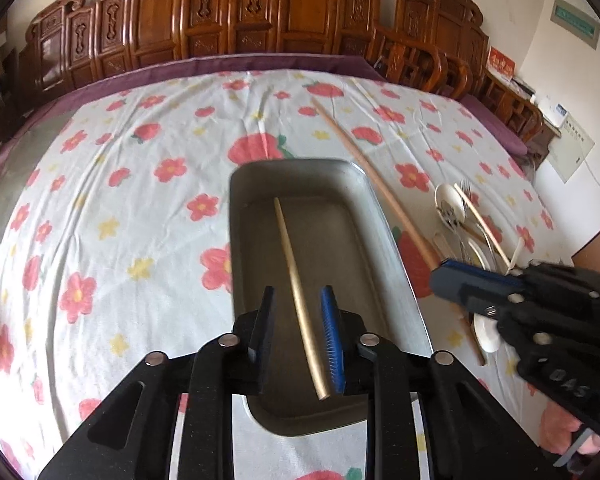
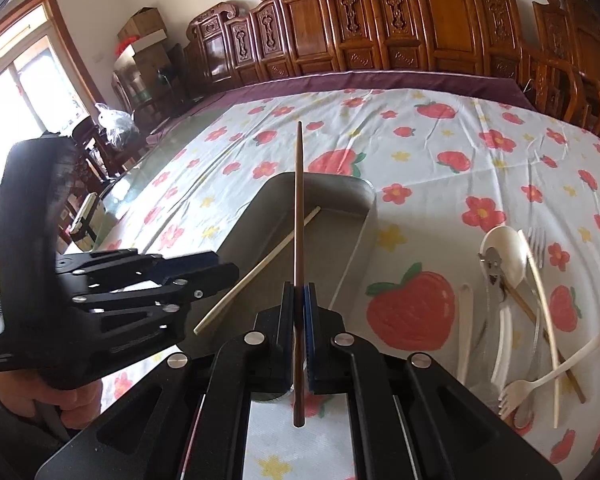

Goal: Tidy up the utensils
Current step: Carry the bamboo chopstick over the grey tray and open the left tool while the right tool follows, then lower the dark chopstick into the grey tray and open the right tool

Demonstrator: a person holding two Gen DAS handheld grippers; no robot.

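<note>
- The left gripper (image 1: 298,336) is hovering over the near end of the metal tray (image 1: 384,240), its jaws standing a little apart with the pale chopstick (image 1: 296,288) between them. The pads are not visibly pressing on it, so it is probably being let go into the tray, its far tip already lying on the tray floor.
- The right gripper (image 2: 299,320) is clenching a dark brown chopstick (image 2: 298,208) near its thick end. It is holding the stick lengthwise above the tray (image 2: 364,200), which suits laying it down parallel to the long walls, beside the pale chopstick (image 2: 260,268).
- The tray is sitting near the middle of the flowered tablecloth (image 1: 120,200), long side running away from the person, presumably as the collecting place for the sorted pieces.
- The unsorted pile (image 2: 516,312) is waiting on the cloth toward the table's right edge: a white spoon (image 2: 504,252), a metal fork (image 2: 537,246), a white plastic fork (image 2: 540,384) and more pale chopsticks, all crossing one another.
- The lower pieces of that pile are overlapping, so their count and kinds are hard to make out.
- In the left wrist view the right gripper (image 1: 476,284) is covering part of the pile and the brown chopstick's (image 1: 376,184) held end.
- Only a hand (image 2: 66,404) below the left gripper is showing; the rest of the person is cut off.
</note>
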